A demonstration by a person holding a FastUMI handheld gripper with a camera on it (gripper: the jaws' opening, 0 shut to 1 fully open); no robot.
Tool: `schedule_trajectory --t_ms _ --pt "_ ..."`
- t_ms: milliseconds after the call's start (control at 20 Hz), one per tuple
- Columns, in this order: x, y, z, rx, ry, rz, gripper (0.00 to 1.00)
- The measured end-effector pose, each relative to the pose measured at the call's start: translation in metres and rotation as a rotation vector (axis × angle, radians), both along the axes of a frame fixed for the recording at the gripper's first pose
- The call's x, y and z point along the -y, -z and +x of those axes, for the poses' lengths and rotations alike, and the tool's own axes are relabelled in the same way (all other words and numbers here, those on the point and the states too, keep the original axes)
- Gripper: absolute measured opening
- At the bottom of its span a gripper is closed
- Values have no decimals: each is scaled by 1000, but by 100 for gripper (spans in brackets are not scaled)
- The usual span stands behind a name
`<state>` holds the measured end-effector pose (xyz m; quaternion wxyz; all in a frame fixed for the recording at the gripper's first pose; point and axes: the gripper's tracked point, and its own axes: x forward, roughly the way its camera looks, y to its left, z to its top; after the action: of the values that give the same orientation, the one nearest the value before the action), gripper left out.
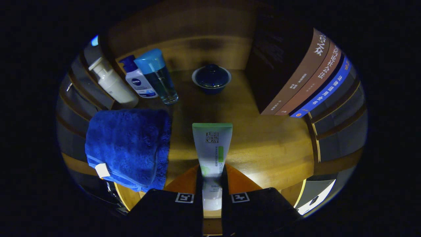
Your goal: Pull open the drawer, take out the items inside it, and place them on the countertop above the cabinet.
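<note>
The gripper (212,184) is clamped on a white tube (212,148) that juts ahead between its fingers over the countertop (269,144), beside a blue towel (131,144).

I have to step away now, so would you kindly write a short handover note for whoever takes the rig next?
Gripper: shut on the white squeeze tube with the green end, held flat end forward over the wooden countertop.
Already on the countertop: folded blue towel beside the tube; beyond it a white pump bottle, a white bottle with a blue cap and a clear bottle with a blue cap; a dark blue lidded bowl; books.
Left: set the tube down and release it; check the drawer for more.
</note>
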<state>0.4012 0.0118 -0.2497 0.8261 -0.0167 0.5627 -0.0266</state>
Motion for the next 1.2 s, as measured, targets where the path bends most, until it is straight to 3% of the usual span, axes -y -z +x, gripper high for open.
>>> schedule_trajectory --t_ms 200,450,650,1200 --pt "7 9 4 -14 20 -23 34" --pt "13 -5 3 28 -7 -69 71" --pt "0 -15 -4 84 3 0 100" --pt "21 -72 -43 416 -25 -31 100"
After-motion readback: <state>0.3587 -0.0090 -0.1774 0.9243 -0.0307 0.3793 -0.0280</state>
